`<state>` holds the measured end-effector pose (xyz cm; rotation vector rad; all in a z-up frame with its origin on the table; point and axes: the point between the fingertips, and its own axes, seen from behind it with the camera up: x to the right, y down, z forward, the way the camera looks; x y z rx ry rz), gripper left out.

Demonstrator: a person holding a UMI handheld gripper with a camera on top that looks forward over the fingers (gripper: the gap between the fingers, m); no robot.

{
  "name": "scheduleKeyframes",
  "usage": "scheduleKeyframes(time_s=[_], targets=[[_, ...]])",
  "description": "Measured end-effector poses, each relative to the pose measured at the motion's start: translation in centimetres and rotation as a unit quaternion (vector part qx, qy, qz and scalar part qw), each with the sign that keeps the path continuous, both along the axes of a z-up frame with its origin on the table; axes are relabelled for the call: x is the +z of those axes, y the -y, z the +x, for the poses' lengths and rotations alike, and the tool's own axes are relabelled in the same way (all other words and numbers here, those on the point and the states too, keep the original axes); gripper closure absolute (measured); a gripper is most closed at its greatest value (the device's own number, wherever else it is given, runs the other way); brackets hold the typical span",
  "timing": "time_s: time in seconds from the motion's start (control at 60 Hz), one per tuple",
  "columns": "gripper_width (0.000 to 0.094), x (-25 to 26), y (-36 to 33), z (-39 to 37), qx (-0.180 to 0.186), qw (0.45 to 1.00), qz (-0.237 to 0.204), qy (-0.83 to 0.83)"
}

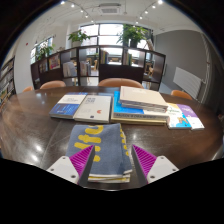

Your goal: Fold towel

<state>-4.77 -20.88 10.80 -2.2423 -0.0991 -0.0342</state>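
A folded towel point(109, 150), blue-grey with yellow marks and a yellow stripe at its near end, lies flat on the dark wooden table point(30, 130). My gripper point(112, 160) is low over the table with its fingers on either side of the towel's near half. The left magenta pad point(83, 157) is at the towel's left edge. The right pad point(143, 158) stands a little off its right edge. The fingers are open, with the towel resting on the table between them.
Beyond the towel lie a blue book point(68, 106), a white book point(95, 107), a stack of books point(140, 102) and a colourful book point(184, 118). Orange chairs point(120, 83) stand at the table's far side, with shelves and plants behind.
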Motion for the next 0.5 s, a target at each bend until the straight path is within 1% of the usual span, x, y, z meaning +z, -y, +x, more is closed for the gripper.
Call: scheduleKeyframes(time_s=[0.033, 0.1, 0.117, 0.167, 0.233, 0.35, 0.5], targets=[[0.0190, 0.9, 0.7, -0.3, 0.002, 1.000, 0.012, 0.002], [0.0167, 4.2, 2.1, -0.4, 0.005, 0.999, 0.035, 0.002], [0.0172, 5.8, 0.6, -1.3, 0.005, 0.999, 0.035, 0.001], [0.0168, 8.4, 2.4, -1.3, 0.007, 0.998, 0.056, 0.002], [0.0160, 12.9, 4.3, -1.3, 0.002, 0.997, 0.083, 0.006], [0.0156, 17.8, 8.5, -1.5, -0.002, 0.993, 0.115, -0.001], [0.0150, 20.2, 14.5, -1.3, -0.012, 0.991, 0.132, -0.005]])
